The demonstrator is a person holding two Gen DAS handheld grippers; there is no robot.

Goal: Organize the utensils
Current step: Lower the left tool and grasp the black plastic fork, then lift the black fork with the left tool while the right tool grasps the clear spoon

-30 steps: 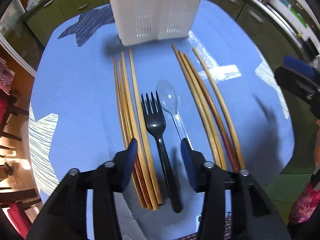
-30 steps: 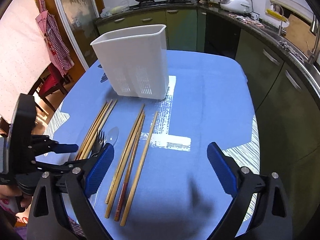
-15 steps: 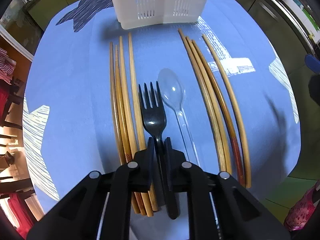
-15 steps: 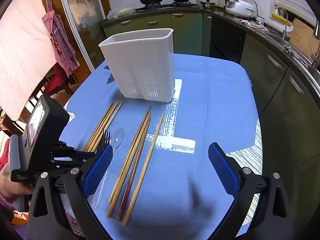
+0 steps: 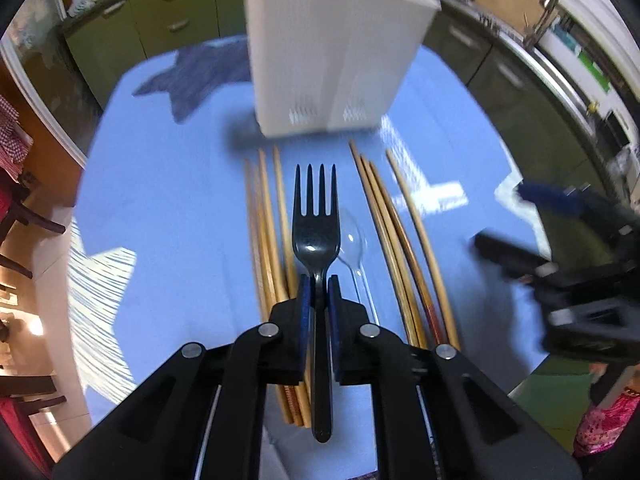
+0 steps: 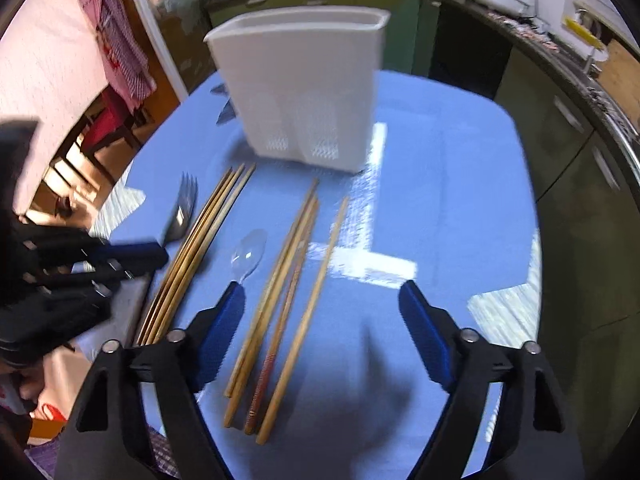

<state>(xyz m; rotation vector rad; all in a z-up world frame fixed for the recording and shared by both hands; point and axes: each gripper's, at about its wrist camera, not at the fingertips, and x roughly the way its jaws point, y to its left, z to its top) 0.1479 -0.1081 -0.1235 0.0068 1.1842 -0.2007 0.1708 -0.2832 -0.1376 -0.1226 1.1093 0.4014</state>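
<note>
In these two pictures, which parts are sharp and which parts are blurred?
Left wrist view: the fork held in the left gripper is sharp, while the white holder and the right gripper are smeared. Right wrist view: the right gripper itself is sharp; the holder, the chopsticks and the left gripper are blurred.

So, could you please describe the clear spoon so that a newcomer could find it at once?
Start at the white utensil holder on the blue tablecloth. In front of it lie two bundles of wooden chopsticks; the clear spoon lies between them. It alone is transparent plastic.
</note>
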